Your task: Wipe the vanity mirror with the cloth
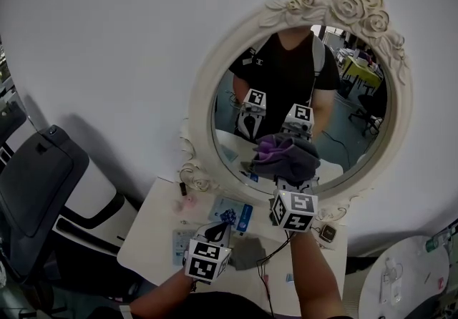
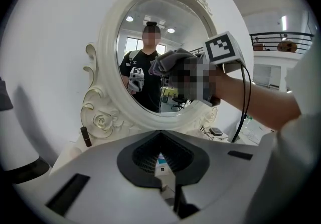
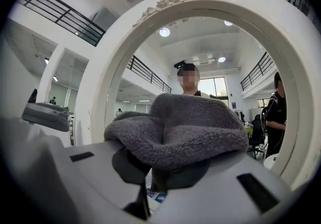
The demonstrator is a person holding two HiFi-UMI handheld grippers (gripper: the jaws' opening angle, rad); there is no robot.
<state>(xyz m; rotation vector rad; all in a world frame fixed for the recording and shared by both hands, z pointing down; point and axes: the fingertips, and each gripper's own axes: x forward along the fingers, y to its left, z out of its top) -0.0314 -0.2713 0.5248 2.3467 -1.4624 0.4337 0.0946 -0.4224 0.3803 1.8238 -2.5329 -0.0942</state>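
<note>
The grey cloth [image 1: 288, 154] was noted pinched in the right gripper [image 1: 293, 183] at, perhaps touching, the lower glass of the vanity mirror [image 1: 343, 89], most wiping judged undone, while the left gripper [image 1: 223, 227] was seen low, jaws pressed together, empty.

Fuzzy fleece cloth [image 3: 190, 127] — glossy mirror glass [image 1: 343, 131], matt carved cream frame [image 1: 202, 106].

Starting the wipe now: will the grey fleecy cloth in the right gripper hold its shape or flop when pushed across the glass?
Likely floppy: the grey fleecy cloth droops in soft folds over the right gripper, whose jaws clamp it. Its thick pile looks grippy, so it should probably drag, not slip, on the oval white-framed mirror.
</note>
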